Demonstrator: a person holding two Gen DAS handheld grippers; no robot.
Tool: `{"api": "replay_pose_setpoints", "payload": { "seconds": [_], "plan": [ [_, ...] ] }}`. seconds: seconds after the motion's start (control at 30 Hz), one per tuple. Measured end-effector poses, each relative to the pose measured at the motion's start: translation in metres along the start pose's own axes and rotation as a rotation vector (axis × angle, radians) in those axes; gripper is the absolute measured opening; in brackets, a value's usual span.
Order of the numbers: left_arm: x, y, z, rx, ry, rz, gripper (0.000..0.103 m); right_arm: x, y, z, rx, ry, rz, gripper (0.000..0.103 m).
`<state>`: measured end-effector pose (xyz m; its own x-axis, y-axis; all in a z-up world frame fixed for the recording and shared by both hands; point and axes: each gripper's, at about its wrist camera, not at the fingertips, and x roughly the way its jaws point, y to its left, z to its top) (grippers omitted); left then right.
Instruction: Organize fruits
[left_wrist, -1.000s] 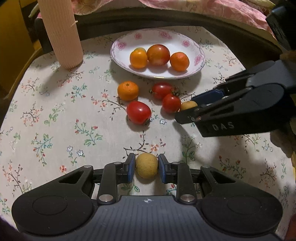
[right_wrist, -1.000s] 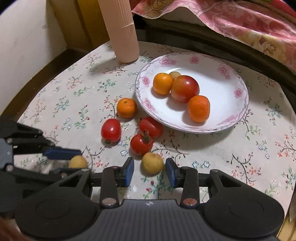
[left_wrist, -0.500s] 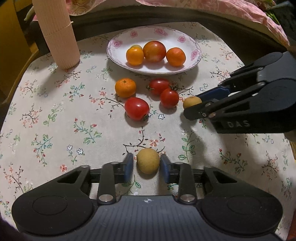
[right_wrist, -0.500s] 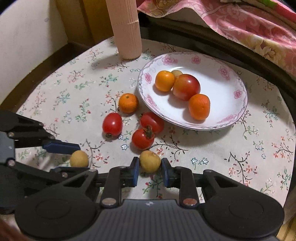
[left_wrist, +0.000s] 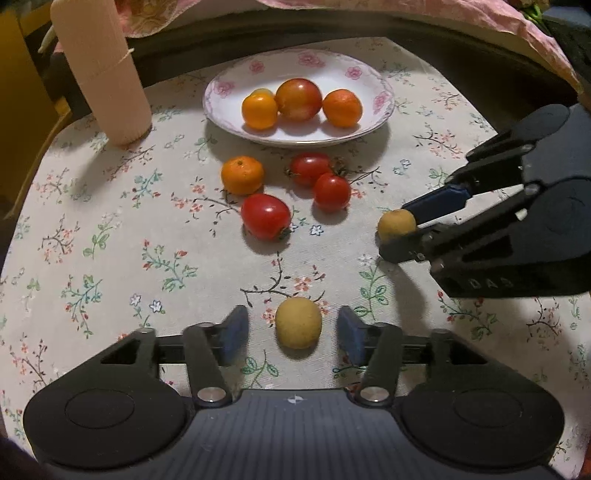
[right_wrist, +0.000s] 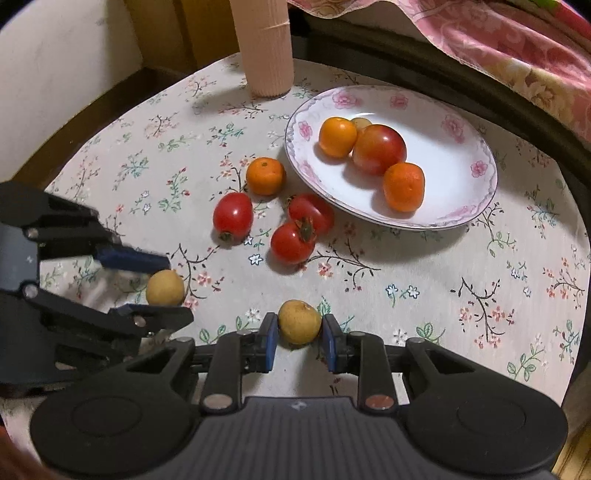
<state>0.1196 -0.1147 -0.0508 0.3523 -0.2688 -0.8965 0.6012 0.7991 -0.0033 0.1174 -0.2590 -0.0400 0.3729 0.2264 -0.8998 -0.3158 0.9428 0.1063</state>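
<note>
My left gripper (left_wrist: 291, 334) is open around a small yellow fruit (left_wrist: 298, 322) that rests on the floral tablecloth, with a gap on each side. My right gripper (right_wrist: 298, 338) is shut on a second small yellow fruit (right_wrist: 299, 321) and holds it back from the other fruit; this shows from the side in the left wrist view (left_wrist: 396, 225). The left gripper and its fruit (right_wrist: 165, 287) show at the left of the right wrist view. A floral plate (left_wrist: 373, 110) holds two oranges, a large tomato and a small yellow fruit. An orange (left_wrist: 242, 175) and three tomatoes (left_wrist: 265, 216) lie in front of it.
A tall ribbed pink cylinder (left_wrist: 101, 74) stands at the back left of the table. A dark curved edge (right_wrist: 480, 96) rims the table's far side, with pink patterned cloth (right_wrist: 517, 40) beyond it.
My left gripper has opened and let go of its yellow fruit, which now lies on the cloth. My right gripper has closed on the other yellow fruit and drawn it back from the tomatoes.
</note>
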Motion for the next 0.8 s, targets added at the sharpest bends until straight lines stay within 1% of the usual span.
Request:
{"api": "replay_pose_setpoints", "payload": {
  "seconds": [0.13, 0.27, 0.33, 0.37, 0.4, 0.47, 0.5, 0.57, 0.6, 0.8],
  "plan": [
    [-0.0004, 0.0021, 0.0004, -0.017, 0.004, -0.006, 0.066, 0.0001, 0.0005, -0.0002, -0.005, -0.001, 0.008, 0.039],
    [-0.0005, 0.0, -0.0005, -0.009, -0.003, -0.007, 0.064, -0.0009, -0.0013, -0.0006, 0.003, 0.001, 0.007, 0.039],
    [-0.001, -0.0019, -0.0008, -0.004, -0.008, -0.011, 0.059, -0.0005, -0.0015, -0.0003, 0.003, 0.0, 0.005, 0.039],
    [-0.0014, -0.003, -0.0007, -0.001, -0.008, -0.018, 0.054, -0.0007, -0.0014, -0.0005, 0.002, -0.002, 0.002, 0.039],
    [-0.0024, -0.0038, -0.0007, 0.001, -0.013, -0.016, 0.044, -0.0015, -0.001, -0.0008, -0.001, -0.007, -0.004, 0.039],
    [-0.003, -0.0039, -0.0001, -0.008, -0.012, -0.023, 0.036, -0.0023, -0.0001, -0.0005, -0.007, -0.011, -0.017, 0.039],
    [-0.0032, -0.0033, 0.0001, -0.016, -0.01, -0.027, 0.034, -0.0026, -0.0003, -0.0003, -0.005, -0.009, -0.02, 0.039],
    [-0.0032, -0.0028, 0.0009, -0.022, -0.007, -0.028, 0.034, -0.0035, 0.0001, 0.0, -0.004, -0.007, -0.027, 0.032],
    [-0.0033, -0.0032, 0.0012, -0.02, -0.005, -0.029, 0.034, -0.0042, 0.0009, 0.0002, -0.005, -0.008, -0.022, 0.03],
    [-0.0091, -0.0044, 0.008, -0.012, -0.031, -0.032, 0.034, -0.0081, -0.0029, 0.003, 0.024, -0.018, -0.024, 0.03]
  ]
}}
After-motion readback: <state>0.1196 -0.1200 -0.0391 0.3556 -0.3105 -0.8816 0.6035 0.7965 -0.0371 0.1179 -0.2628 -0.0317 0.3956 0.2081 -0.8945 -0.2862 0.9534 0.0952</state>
